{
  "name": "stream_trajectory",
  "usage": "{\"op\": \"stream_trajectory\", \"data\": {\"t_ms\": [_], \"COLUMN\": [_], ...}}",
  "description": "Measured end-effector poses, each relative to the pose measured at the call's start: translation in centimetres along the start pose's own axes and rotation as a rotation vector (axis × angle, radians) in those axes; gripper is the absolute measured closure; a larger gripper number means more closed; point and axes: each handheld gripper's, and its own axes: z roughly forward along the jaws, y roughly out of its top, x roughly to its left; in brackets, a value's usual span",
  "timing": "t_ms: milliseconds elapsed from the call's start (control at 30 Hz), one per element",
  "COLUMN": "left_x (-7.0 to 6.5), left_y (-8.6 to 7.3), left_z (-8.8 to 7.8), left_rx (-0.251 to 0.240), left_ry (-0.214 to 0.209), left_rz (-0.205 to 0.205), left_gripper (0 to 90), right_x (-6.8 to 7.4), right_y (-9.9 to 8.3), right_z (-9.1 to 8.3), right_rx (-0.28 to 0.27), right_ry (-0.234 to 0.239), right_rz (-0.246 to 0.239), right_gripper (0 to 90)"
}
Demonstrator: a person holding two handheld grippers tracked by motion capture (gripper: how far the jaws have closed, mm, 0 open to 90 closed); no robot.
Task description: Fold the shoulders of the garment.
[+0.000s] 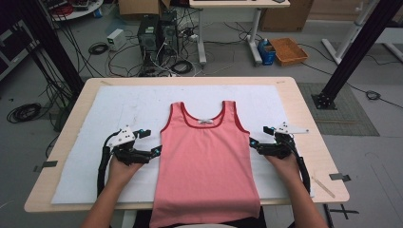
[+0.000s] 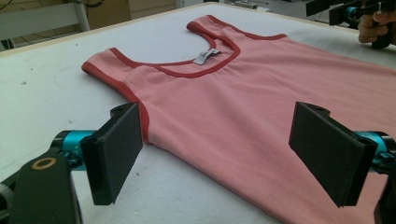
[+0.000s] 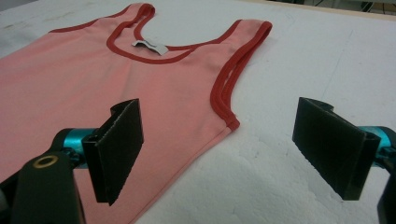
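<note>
White padding (image 1: 95, 142) covers most of the wooden surface (image 1: 57, 156) we work at, and beyond its far edge the floor carries computer towers (image 1: 157, 35), loose cables and an orange tray (image 1: 288, 51). On the padding lies a pink tank top (image 1: 206, 161) with red trim, spread flat, neckline toward the far side and a small label (image 1: 206, 121) inside the collar; its hem hangs over the near edge. We hold 2 sets of tongs, 1 in each hand. Our left tongs (image 1: 147, 142) sit just beside the top's left side seam, below the armhole, with the jaws spread wide (in the left gripper view they straddle the fabric's edge). Our right tongs (image 1: 259, 137) sit just beside the right side seam, jaws equally wide apart and gripping nothing, 1 jaw over the pink cloth and 1 over bare padding.
</note>
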Motion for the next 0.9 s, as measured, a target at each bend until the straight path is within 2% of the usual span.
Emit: {"op": "stream_trajectory", "data": {"t_ms": [200,267,367,467,667,700,833,900], "left_x": [0.1,0.2,0.3,0.2,0.3,0.3,0.6,0.6], "left_y": [0.0,0.0,0.0,0.0,0.0,0.0,-0.1,-0.1], "left_z": [0.0,0.0,-0.1,-0.1,-0.1,-0.1,-0.3,-0.3], "left_rx": [-0.002,-0.004,-0.01,-0.007,-0.01,-0.013,-0.025,-0.027], "left_ry": [0.0,0.008,0.012,0.007,0.008,0.007,0.006,0.007], "left_rz": [-0.006,-0.024,-0.039,-0.027,-0.034,-0.041,-0.068,-0.069], "left_gripper": [17.6,17.6,17.6,17.6,17.6,17.6,17.5,17.5], "right_x": [0.0,0.1,0.0,0.0,-0.1,-0.3,-0.7,-0.9], "right_y": [0.7,1.3,1.8,2.5,4.1,5.0,6.3,6.9], "right_z": [-0.4,-0.5,-0.3,-0.1,0.1,0.4,1.1,1.6], "right_rx": [-0.018,-0.037,-0.028,-0.016,-0.003,0.011,0.038,0.049], "right_ry": [0.003,0.001,-0.002,0.004,0.002,-0.002,-0.014,-0.02], "right_rz": [0.001,0.001,0.004,0.009,0.001,0.003,-0.002,0.0], "right_gripper": [16.2,16.2,16.2,16.2,16.2,16.2,16.2,16.2]}}
